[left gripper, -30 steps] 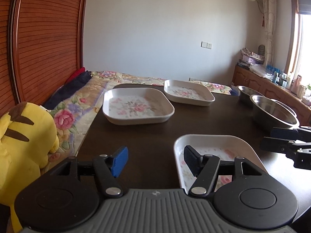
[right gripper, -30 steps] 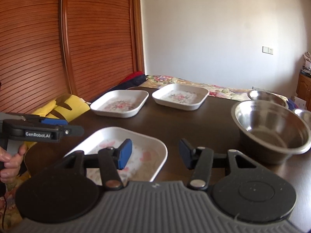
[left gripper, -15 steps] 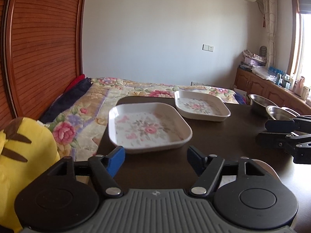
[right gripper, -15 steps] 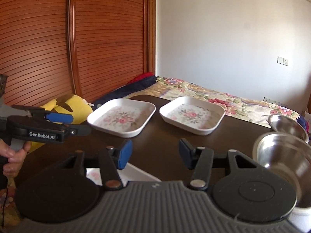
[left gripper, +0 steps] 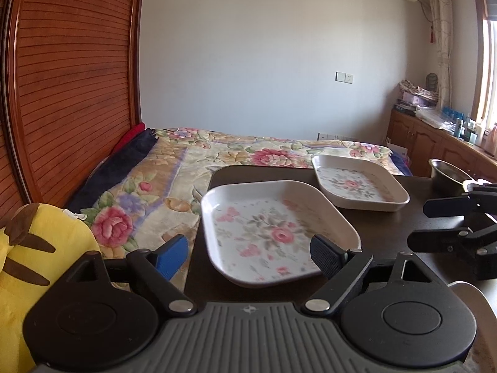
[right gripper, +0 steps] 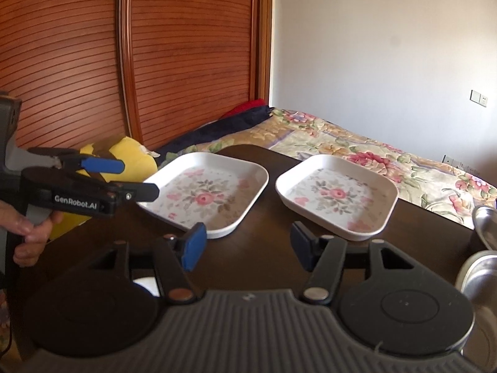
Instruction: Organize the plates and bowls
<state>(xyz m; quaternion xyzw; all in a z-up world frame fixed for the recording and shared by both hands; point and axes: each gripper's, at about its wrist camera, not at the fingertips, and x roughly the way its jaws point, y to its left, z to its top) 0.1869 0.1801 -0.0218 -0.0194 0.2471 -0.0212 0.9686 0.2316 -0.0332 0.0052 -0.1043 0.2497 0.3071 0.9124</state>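
The left tool is held level above the near edge of the dark desk, its fingers well apart and empty, aimed at the left floral plate just ahead; in the right wrist view a hand grips its handle from below. The right tool hovers level too, fingers spread with nothing between them, pointing at the bare strip between that plate and the right floral plate, which sit side by side but apart. Steel bowls stand at the desk's right edge, and a flowered bed lies beyond.
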